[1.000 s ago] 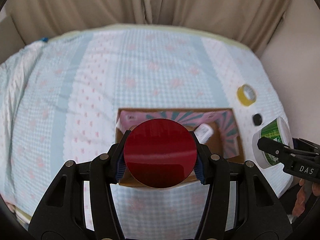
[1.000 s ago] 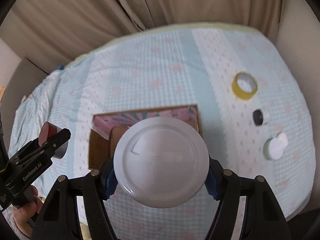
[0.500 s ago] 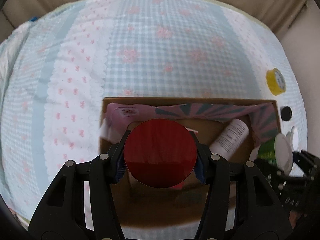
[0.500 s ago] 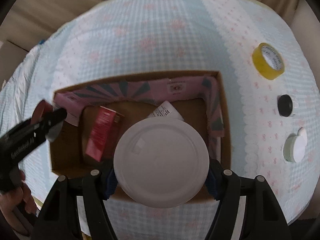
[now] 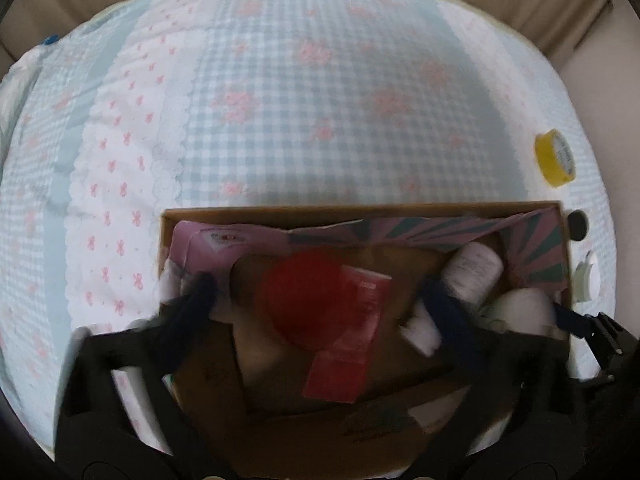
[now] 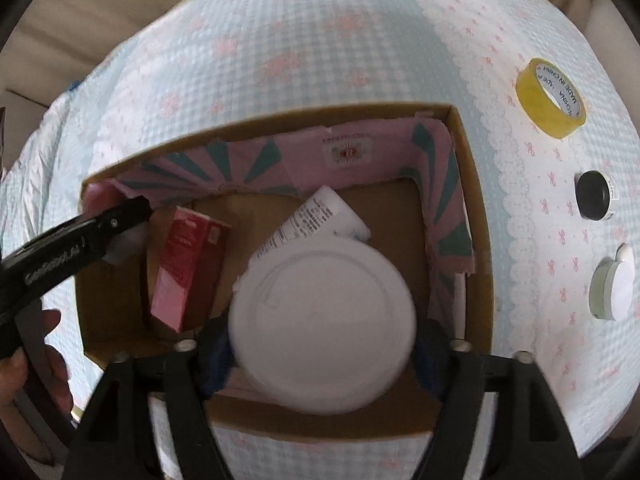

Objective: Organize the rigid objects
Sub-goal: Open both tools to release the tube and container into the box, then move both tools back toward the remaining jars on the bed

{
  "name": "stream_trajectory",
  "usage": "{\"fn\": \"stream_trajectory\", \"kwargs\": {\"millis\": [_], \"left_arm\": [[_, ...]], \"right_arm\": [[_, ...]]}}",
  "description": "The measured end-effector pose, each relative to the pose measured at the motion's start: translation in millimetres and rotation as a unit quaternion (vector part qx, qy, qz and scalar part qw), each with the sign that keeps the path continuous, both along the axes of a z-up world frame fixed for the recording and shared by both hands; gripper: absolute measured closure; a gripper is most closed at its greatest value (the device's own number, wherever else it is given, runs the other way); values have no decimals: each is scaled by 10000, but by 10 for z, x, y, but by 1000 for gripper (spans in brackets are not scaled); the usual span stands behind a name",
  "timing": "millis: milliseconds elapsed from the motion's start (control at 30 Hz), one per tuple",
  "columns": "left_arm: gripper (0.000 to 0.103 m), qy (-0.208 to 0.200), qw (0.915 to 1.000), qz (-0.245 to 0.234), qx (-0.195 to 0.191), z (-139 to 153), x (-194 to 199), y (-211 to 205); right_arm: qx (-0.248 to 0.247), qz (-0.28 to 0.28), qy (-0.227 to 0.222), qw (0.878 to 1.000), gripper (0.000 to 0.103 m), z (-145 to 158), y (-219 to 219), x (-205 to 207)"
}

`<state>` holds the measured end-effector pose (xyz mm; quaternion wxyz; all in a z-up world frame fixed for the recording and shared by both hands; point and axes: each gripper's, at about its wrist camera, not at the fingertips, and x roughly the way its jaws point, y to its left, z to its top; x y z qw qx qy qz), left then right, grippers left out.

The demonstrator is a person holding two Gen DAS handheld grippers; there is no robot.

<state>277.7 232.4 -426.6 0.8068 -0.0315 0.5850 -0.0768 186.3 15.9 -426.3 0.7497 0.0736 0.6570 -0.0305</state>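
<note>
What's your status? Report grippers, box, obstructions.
Fingers just opened: left gripper around red-topped can, right gripper around white-lidded jar. Both items inside cardboard box. Tape roll lies outside; nothing blocking.

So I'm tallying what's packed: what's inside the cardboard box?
Cardboard box holds a red carton, white tube, white-lidded jar and red-topped container. The floor under them is hidden.

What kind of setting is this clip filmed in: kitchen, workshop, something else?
Probably a bedroom or other room at home: the work surface is a quilted gingham bedspread with pink bows, beige curtains hang behind it, and a cardboard box of toiletries sits on the spread, with a yellow tape roll beside it.
</note>
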Motion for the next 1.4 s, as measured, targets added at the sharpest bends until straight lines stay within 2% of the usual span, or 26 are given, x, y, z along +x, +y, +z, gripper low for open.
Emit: {"fn": "stream_trajectory", "kwargs": {"millis": [33,67,133,233,500,700,867,1100,1267,1400], "left_arm": [[0,-10,10000,-33,-6,16,-9,-12],[0,-3,10000,-52,28,20,-10,-20],[0,13,9998,-112,171,16,-31,-35],[0,21,9998,-110,189,53,-63,-8],[0,-200,9996,-83,191,308,-202,59],[0,-497,9986,-64,185,635,-378,83],[0,-771,9969,10,174,1008,-638,127],[0,-1292,9913,187,158,1677,-1137,177],[0,-1539,9875,309,149,2063,-1438,135],[0,-1811,9833,184,79,2352,-1583,-45]], "right_arm": [[-23,53,-143,9999,2,34,8,-16],[-52,131,-249,9996,0,56,28,-35],[-95,326,-328,9989,0,78,80,-72],[-173,517,-314,9980,0,90,133,-141],[-205,411,-602,9971,0,298,137,-204],[-254,386,-867,9952,0,597,172,-292],[-356,517,-1107,9919,0,941,216,-436],[-477,750,-1471,9851,0,1585,245,-721],[-658,615,-1820,9792,0,2074,148,-953],[-862,457,-2090,9730,0,2434,-19,-1127]]}}
